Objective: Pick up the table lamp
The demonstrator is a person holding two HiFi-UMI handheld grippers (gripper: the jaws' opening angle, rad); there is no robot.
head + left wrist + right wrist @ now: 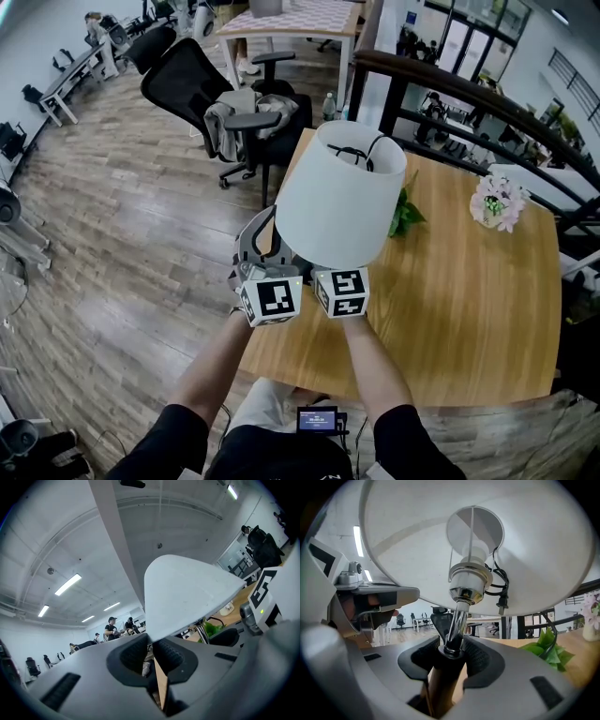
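White-shaded table lamp is held over the wooden table: right gripper clamps its stem, left gripper pinches the lampshade rim. Raise both together, keeping it upright.

Items in view: one table lamp; one left gripper and one right gripper, two in all; one wooden table; one green plant; one vase of pale flowers.

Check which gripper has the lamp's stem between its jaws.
The right gripper: its jaws clamp the stem below the shade. The left gripper only sits at the shade's lower edge.
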